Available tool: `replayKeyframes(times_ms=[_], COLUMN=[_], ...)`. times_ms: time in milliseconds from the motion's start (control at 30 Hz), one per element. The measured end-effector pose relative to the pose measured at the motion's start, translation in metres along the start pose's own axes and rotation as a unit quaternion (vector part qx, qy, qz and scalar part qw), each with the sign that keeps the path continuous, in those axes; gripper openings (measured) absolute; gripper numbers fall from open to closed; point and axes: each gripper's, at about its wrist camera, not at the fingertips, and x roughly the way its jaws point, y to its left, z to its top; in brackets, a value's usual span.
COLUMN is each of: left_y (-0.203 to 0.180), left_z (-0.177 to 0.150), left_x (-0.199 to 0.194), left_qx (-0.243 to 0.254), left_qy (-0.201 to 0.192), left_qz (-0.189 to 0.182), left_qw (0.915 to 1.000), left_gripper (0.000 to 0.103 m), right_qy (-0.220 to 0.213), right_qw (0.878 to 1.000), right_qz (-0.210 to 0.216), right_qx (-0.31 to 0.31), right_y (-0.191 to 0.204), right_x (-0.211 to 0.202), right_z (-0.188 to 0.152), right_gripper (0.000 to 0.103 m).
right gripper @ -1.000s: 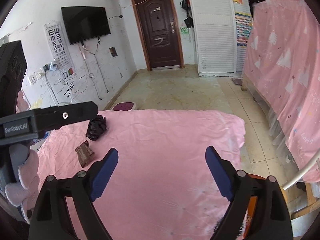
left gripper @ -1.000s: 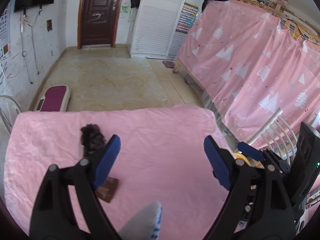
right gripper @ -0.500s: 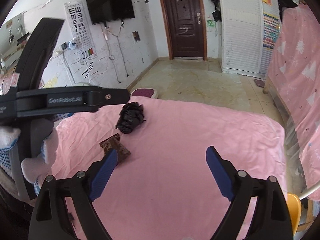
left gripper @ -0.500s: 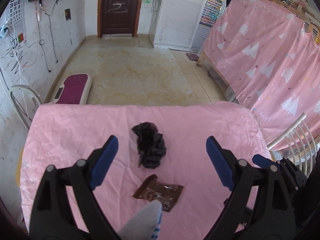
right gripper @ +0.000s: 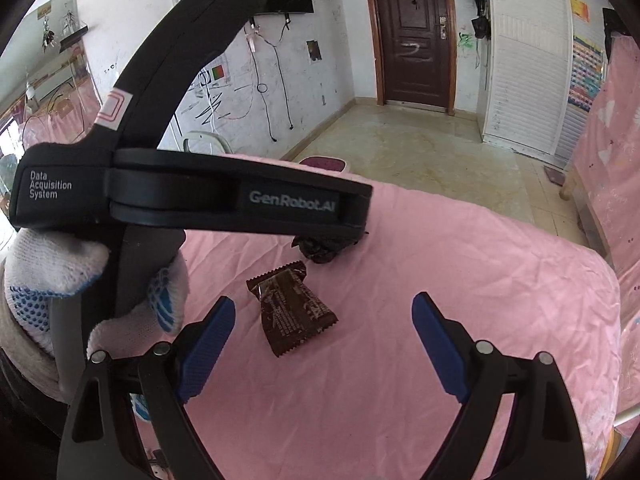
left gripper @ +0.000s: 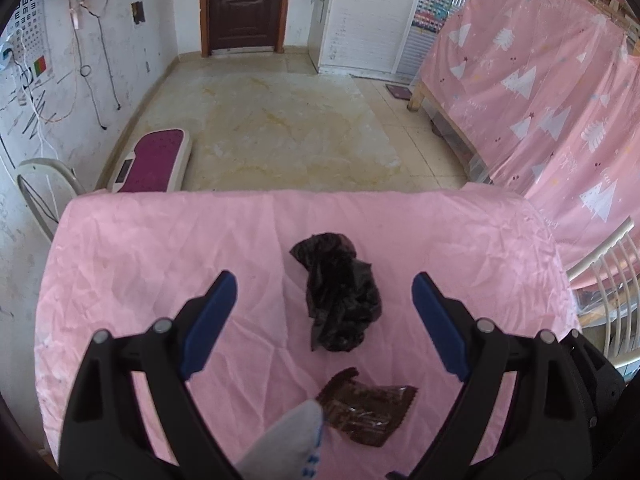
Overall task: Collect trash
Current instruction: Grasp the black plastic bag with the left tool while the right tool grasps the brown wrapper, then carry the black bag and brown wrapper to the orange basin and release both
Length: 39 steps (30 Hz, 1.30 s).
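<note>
Both hand-held grippers, left [left gripper: 324, 300] and right [right gripper: 324, 320], are held apart and empty; black bag [left gripper: 338, 292] and brown wrapper [right gripper: 290, 312] are not yet collected from tabletop [right gripper: 480, 300].

In the right wrist view, the left hand-held gripper [right gripper: 240, 204] covers most of the crumpled black bag [right gripper: 324, 249]. In the left wrist view a gloved fingertip [left gripper: 288, 440] overlaps the brown wrapper [left gripper: 368, 412]; its print is probably too small to read.

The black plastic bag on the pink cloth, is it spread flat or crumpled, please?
Crumpled: the black plastic bag sits bunched in a wrinkled lump, beside the brown wrapper.
</note>
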Motion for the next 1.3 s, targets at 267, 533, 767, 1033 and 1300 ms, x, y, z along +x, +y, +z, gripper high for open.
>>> replayKeyframes(times_ms=[267, 533, 767, 1033, 1300], left_y=[0.001, 0.007, 0.033, 0.039, 0.040], left_z=[0.003, -0.001, 0.002, -0.001, -0.001], left_x=[0.022, 0.018, -0.016, -0.026, -0.032], left_qx=[0.028, 0.022, -0.018, -0.032, -0.030], left_qy=[0.035, 0.035, -0.013, -0.029, -0.044], left_qz=[0.007, -0.015, -0.033, -0.039, -0.031], left_qw=[0.9990, 0.9990, 0.9992, 0.9983, 0.9981], left_gripper=[0.061, 0.027, 0.027, 0.027, 0.027], right_qy=[0.018, 0.024, 0.024, 0.039, 0.044], right_qw=[1.000, 0.999, 0.999, 0.997, 0.997], right_qz=[0.008, 0.021, 0.019, 0.021, 0.014], right_qx=[-0.009, -0.017, -0.035, -0.056, -0.065], right_y=[0.004, 0.006, 0.014, 0.026, 0.031], right_x=[0.022, 0.035, 0.043, 0.056, 0.061], right_z=[0.002, 0.009, 0.013, 0.008, 0.001], right_gripper=[0.080, 0.080, 0.080, 0.052, 0.030])
